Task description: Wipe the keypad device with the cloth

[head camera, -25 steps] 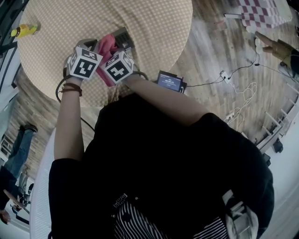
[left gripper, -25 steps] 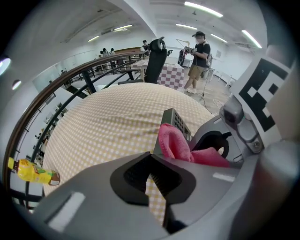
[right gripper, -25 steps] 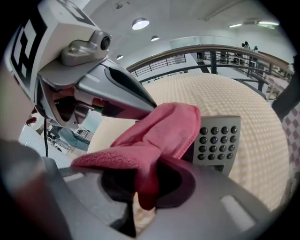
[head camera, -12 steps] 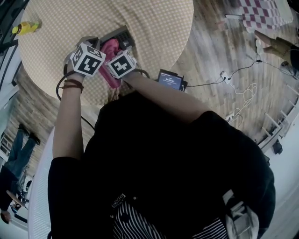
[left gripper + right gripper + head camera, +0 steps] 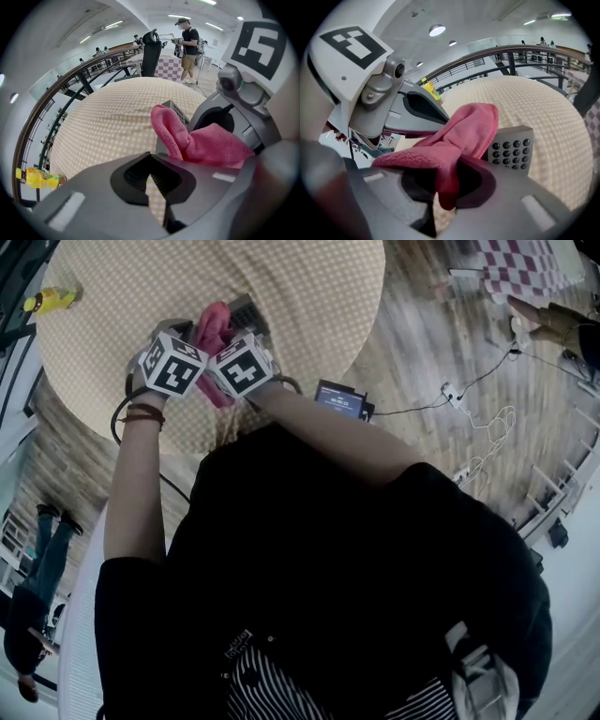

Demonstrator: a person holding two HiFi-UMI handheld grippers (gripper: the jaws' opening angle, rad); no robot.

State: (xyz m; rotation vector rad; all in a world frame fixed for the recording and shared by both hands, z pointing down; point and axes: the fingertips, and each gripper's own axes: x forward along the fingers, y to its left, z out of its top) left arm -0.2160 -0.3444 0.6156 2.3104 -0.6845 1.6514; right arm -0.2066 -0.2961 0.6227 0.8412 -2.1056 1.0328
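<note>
Over the round table (image 5: pixel 309 296) the right gripper (image 5: pixel 440 194), clamped on the pink cloth (image 5: pixel 459 136), has slid that cloth toward 11 o'clock across the keypad (a wiping stroke under way, I'd say). The left gripper (image 5: pixel 149 176) rides alongside, pinched together on nothing. The keypad device (image 5: pixel 513 151) sits on the table just at 12 o'clock of both grippers, keys facing the right one, its long axis seemingly 8-to-2 o'clock, half under the cloth.
</note>
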